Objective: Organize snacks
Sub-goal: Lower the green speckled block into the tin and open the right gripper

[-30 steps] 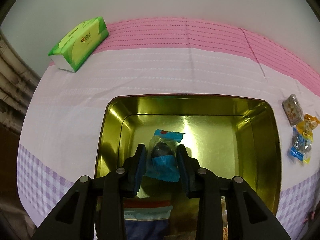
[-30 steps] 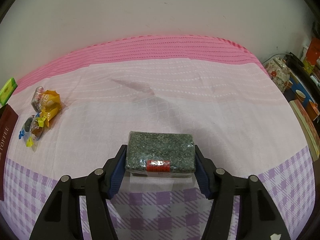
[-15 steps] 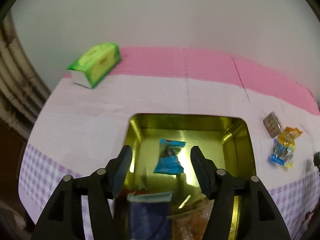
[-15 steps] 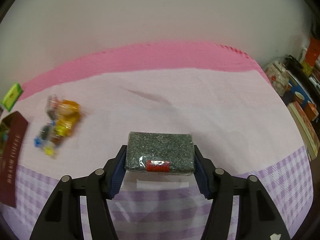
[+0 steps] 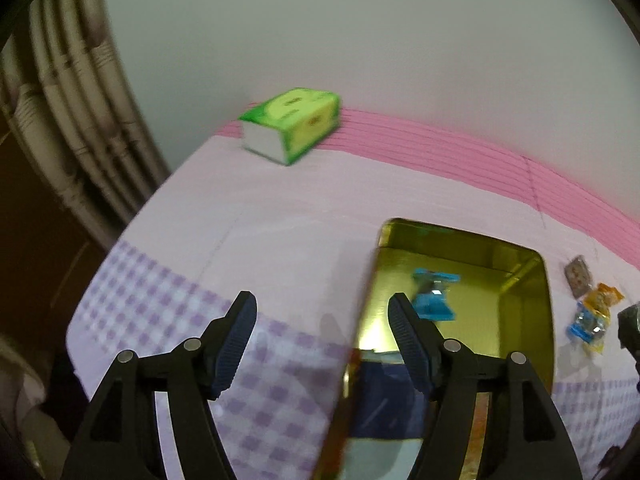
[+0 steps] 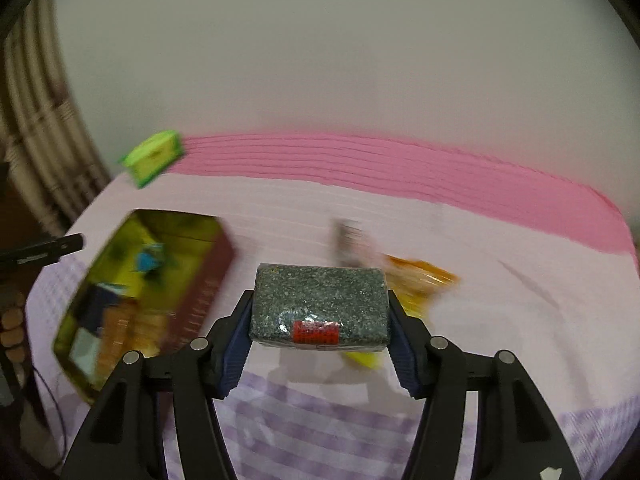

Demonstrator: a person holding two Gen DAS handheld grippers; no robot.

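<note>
A gold-lined tin box (image 5: 538, 276) sits on the pink cloth, with a blue-wrapped candy (image 5: 434, 296) lying loose on its floor and other packets at its near end. My left gripper (image 5: 322, 322) hangs above the tin's left rim, its jaws opening with nothing between them. My right gripper (image 6: 320, 312) is shut on a dark speckled snack block (image 6: 320, 300) with a red label, held above the cloth. The same tin box (image 6: 222, 250), dark red outside, lies to its left. Loose wrapped snacks (image 6: 416, 284) lie just behind the block, also as wrapped snacks (image 5: 594, 308) right of the tin.
A green tissue pack (image 5: 292, 128) lies at the back left by the wall, seen too as the tissue pack (image 6: 154, 156). Pale curtain folds (image 5: 68, 120) hang at the left. The table's left edge drops off beside the tin.
My left gripper let go of the blue candy, which now lies in the tin, and drew back up and leftward. My right gripper carried the speckled block left, bringing the tin into view.
</note>
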